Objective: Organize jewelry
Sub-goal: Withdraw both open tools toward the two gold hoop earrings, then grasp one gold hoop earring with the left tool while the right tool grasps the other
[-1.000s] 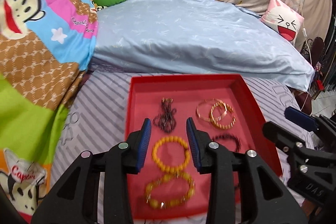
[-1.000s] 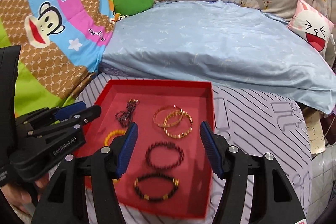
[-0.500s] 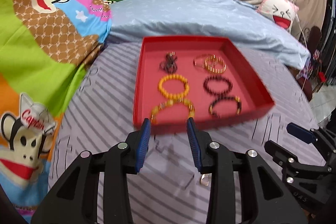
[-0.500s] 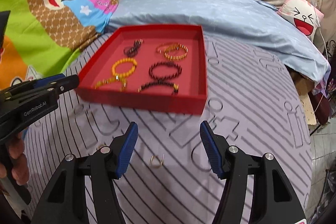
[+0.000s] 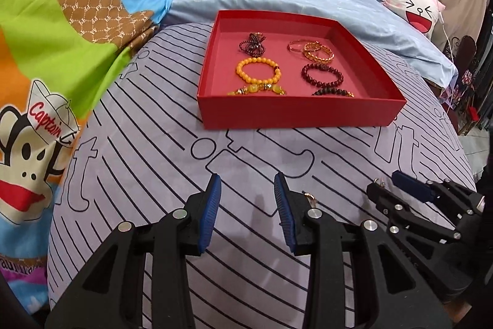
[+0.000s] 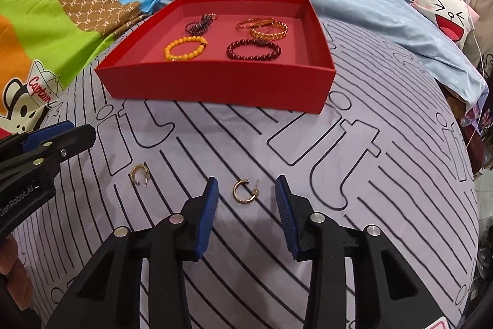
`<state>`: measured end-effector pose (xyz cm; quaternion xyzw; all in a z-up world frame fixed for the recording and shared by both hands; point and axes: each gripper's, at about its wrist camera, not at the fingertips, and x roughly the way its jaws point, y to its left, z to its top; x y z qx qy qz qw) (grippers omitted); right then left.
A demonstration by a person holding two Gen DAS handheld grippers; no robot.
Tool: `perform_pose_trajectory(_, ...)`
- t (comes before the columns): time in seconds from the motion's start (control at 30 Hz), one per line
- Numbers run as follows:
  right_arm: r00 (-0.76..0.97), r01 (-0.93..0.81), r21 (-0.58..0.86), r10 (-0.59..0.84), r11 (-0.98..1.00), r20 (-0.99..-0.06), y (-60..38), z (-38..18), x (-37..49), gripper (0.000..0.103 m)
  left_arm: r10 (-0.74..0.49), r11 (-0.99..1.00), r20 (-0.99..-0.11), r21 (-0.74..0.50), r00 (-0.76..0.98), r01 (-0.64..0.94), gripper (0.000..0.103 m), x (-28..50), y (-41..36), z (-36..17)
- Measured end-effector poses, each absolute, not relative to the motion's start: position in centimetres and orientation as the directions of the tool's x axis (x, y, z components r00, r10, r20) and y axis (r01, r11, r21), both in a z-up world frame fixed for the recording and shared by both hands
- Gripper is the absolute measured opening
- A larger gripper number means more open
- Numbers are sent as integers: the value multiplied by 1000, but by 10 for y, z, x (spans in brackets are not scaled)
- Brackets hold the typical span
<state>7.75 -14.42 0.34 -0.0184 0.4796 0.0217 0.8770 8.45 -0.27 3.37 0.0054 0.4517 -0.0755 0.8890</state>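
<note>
R gripper (image 6: 246, 193) hung over the striped sheet (image 6: 354, 205), jaws closing w/ a gold hoop earring (image 6: 244, 191) between them, pads not yet touching. 2nd earring (image 6: 139, 174) lay nearby to its left; L gripper (image 5: 247, 190) was spread, nothing in it. Red tray (image 6: 215, 80) w/ bracelets sat beyond.

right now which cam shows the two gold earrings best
The right wrist view: both earrings lie in full sight on the sheet, one near the left gripper, one between the closing right fingers. The left wrist view shows only slivers.

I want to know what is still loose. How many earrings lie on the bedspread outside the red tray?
2. One gold hoop earring lies between the right hand-held gripper's closing fingers, untouched. The other earring lies to its left, near the left hand-held gripper. More may be hidden.
</note>
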Motion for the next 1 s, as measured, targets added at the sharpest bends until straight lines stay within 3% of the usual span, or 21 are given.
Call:
perform_pose_trajectory(0.17,543,-56,-11,21,998,-839,-142,0,76,28,-142,986,-813,-66,565,153,34,82,-7,28)
perform_pose_trajectory(0.3,545,-55,0,31,998,-838,-145,0,75,17,-161,982,-818,-77,552,173,34,80,-15,24)
perform_pose_trajectory(0.43,543,-47,12,36,999,-839,-149,1,71,17,-177,978,-819,-82,546,194,42,79,-25,22)
perform_pose_trajectory(1.0,546,-24,39,45,999,-836,-159,-1,59,18,-180,973,-830,-72,528,218,40,84,-43,0)
